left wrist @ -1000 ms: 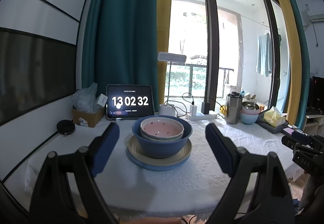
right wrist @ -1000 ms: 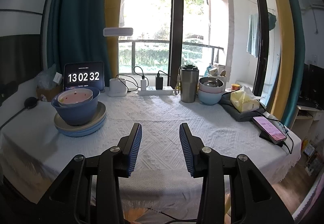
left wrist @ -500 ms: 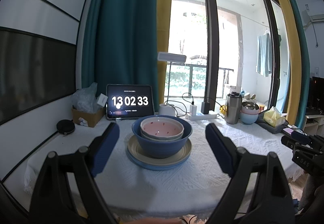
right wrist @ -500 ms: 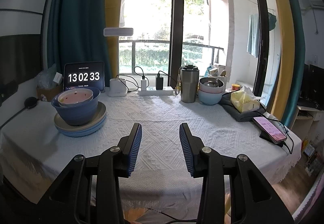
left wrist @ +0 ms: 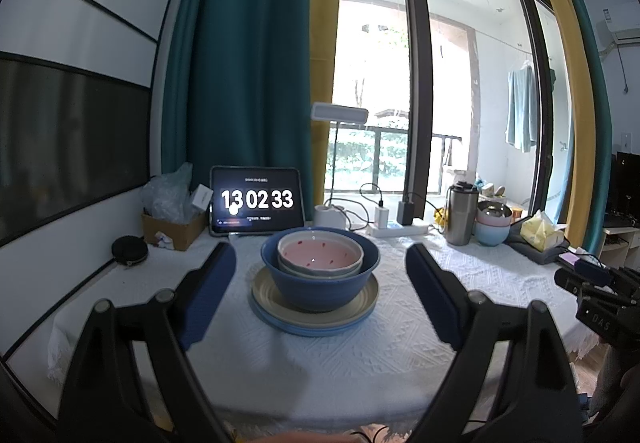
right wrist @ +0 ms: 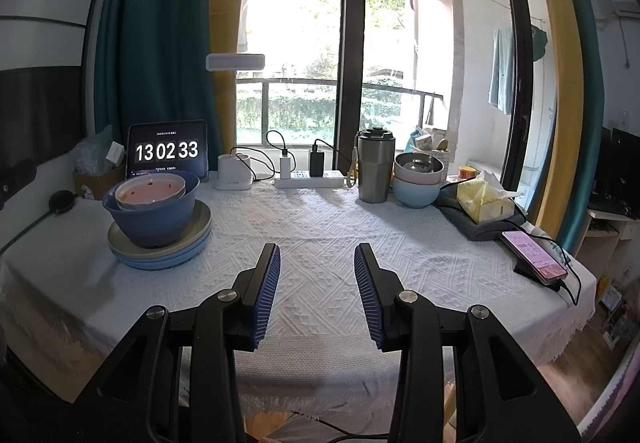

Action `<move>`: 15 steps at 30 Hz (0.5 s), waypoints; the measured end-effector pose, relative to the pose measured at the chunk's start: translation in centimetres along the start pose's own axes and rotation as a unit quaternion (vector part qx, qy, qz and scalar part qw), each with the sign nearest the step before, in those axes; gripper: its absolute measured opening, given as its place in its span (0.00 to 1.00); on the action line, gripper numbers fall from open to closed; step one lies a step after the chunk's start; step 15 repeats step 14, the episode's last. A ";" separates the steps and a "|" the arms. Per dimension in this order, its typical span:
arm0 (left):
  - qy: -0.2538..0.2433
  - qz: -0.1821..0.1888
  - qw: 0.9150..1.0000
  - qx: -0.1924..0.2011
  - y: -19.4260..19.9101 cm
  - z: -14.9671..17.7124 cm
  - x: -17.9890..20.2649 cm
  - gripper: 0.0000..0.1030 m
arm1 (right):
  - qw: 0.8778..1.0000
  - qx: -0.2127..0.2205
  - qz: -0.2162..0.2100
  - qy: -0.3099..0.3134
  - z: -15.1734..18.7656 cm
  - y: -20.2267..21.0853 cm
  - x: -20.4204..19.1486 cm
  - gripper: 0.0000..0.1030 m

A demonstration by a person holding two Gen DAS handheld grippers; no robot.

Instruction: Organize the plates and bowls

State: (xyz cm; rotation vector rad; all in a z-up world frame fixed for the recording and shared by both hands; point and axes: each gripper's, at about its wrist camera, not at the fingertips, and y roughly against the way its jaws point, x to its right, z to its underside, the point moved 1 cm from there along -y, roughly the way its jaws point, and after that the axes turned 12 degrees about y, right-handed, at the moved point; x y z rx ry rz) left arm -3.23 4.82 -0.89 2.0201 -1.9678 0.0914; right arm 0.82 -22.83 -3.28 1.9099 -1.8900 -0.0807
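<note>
A pink-lined small bowl (left wrist: 320,254) nests in a large blue bowl (left wrist: 320,283), which stands on a beige plate (left wrist: 316,309) stacked on a light blue plate (left wrist: 312,327). My left gripper (left wrist: 320,263) is open wide, its fingers held short of the stack on either side and apart from it. The same stack appears in the right wrist view, blue bowl (right wrist: 152,219) on the plates (right wrist: 160,255), at the left. My right gripper (right wrist: 317,263) hovers over the white tablecloth (right wrist: 320,219) with a gap between its pads and nothing in it. Further bowls (right wrist: 418,179) are stacked at the back right.
At the back stand a tablet showing a clock (right wrist: 168,151), a lamp base (right wrist: 234,173), a power strip (right wrist: 310,179) and a steel tumbler (right wrist: 374,167). A tissue pack (right wrist: 484,201) on a dark cloth and a phone (right wrist: 534,253) lie at the right edge. A cardboard box (left wrist: 172,229) sits left.
</note>
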 end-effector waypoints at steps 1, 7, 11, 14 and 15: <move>0.000 0.000 1.000 0.000 0.0 0.0 0.0 0.85 | 1.000 0.000 0.000 0.000 0.0 0.0 0.0 0.40; 0.000 0.000 1.000 0.000 0.0 0.0 0.0 0.85 | 1.000 0.000 0.000 0.000 0.0 0.0 0.0 0.40; 0.000 0.001 1.000 0.001 0.0 0.1 0.0 0.85 | 1.000 -0.001 -0.001 0.001 0.0 -0.1 -0.1 0.40; 0.001 0.006 1.000 -0.001 -0.2 0.4 -0.1 0.85 | 1.000 -0.002 -0.006 0.002 0.1 -0.4 -0.2 0.40; 0.001 0.006 1.000 -0.001 -0.2 0.4 -0.1 0.85 | 1.000 -0.002 -0.006 0.002 0.1 -0.4 -0.2 0.40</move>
